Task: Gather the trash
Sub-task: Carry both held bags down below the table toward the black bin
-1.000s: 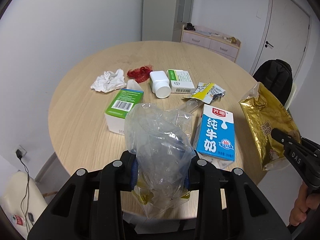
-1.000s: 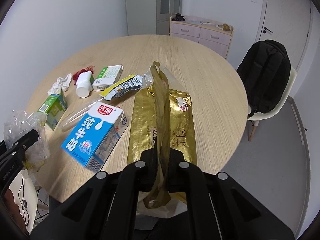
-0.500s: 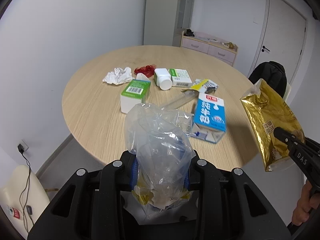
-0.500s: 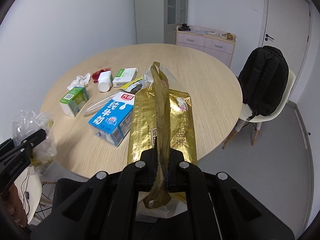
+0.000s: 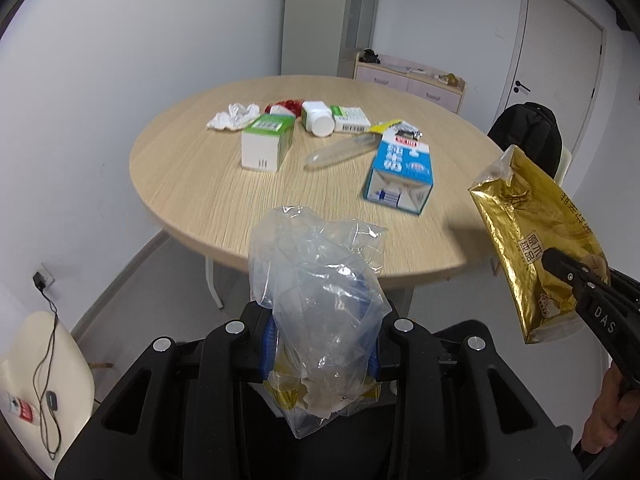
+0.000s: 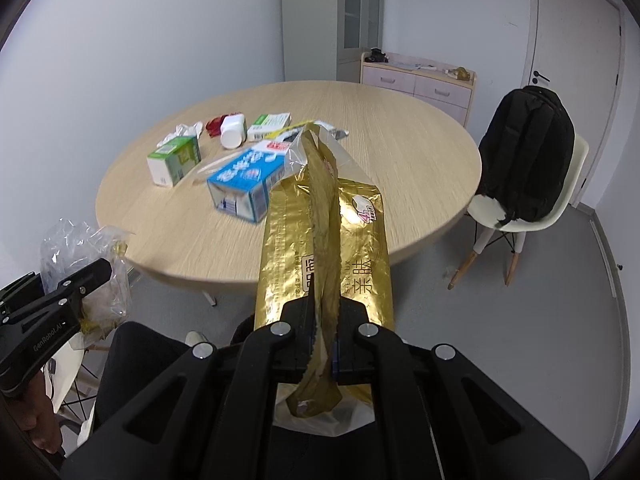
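My left gripper (image 5: 320,344) is shut on a crumpled clear plastic bag (image 5: 316,280) and holds it off the near edge of the round wooden table (image 5: 224,196). My right gripper (image 6: 323,344) is shut on a gold foil snack bag (image 6: 324,240), also held in the air short of the table; it shows in the left wrist view (image 5: 536,248). On the table lie a blue milk carton (image 5: 400,172), a green and white box (image 5: 268,142), a white pill bottle (image 5: 318,118), a white medicine box (image 5: 350,118), a crumpled tissue (image 5: 234,116), a red wrapper (image 5: 288,105), a yellow wrapper (image 5: 390,126) and a clear tube (image 5: 344,152).
A black backpack (image 6: 528,148) sits on a white chair (image 6: 516,216) to the right of the table. A pink drawer cabinet (image 6: 420,80) stands against the back wall beside a door (image 5: 560,64). A cream chair with cables (image 5: 44,376) is at lower left.
Both grippers have pulled back and away from the table with their bags; the table and its trash now look farther off. Neither grip has changed.
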Available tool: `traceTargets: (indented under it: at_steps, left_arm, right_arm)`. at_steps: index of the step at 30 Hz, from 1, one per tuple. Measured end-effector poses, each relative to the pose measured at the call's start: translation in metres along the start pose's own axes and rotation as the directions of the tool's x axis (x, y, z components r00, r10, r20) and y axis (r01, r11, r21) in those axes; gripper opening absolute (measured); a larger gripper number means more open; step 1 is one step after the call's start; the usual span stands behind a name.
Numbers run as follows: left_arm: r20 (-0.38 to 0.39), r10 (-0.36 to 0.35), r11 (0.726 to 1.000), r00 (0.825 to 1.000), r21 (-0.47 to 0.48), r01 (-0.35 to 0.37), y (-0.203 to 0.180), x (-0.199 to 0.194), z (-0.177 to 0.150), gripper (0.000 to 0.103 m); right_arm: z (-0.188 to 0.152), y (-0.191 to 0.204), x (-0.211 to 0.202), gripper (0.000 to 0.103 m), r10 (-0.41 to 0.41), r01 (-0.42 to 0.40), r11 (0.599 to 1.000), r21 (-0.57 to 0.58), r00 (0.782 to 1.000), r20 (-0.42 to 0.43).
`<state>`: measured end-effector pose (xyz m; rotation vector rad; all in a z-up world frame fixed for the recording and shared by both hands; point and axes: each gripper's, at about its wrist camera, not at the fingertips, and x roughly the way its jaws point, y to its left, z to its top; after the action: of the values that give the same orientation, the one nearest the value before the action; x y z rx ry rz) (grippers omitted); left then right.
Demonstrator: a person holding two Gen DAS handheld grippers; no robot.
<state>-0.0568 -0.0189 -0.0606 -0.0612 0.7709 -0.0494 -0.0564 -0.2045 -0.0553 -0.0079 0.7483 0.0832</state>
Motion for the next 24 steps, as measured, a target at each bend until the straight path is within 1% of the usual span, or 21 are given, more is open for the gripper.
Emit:
traceTargets:
  at_steps: [8,12,16,21,24]
  left_arm:
    - [-0.017,-0.016,1.000,1.000,0.000,0.016,-0.001,-0.005,-0.030,0.033]
    - [-0.047,-0.027,1.000,0.999,0.000,0.027,0.000,0.002,-0.042,0.033]
    - [-0.058,-0.030,1.000,0.998,0.004,0.030,0.000,0.005,-0.051,0.033]
    - [-0.073,-0.034,0.999,0.997,0.006,0.035,0.001,0.012,-0.059,0.033]
    - [-0.088,-0.042,0.999,0.995,0.012,0.043,0.000,0.020,-0.066,0.033]
  right_arm:
    - [-0.026,0.002,-0.009,0.003,0.013,-0.013,1.000,-0.007,1.000,-0.011]
    - [-0.042,0.005,-0.013,0.003,0.020,-0.021,1.000,-0.019,1.000,-0.023]
    - [-0.060,0.010,-0.013,0.003,0.027,-0.028,0.999,-0.035,0.999,-0.045]
    - [-0.079,0.015,-0.008,0.003,0.031,-0.036,0.998,-0.055,0.997,-0.077]
    - [-0.086,0.015,0.004,0.003,0.032,-0.038,0.998,-0.049,0.994,-0.105]
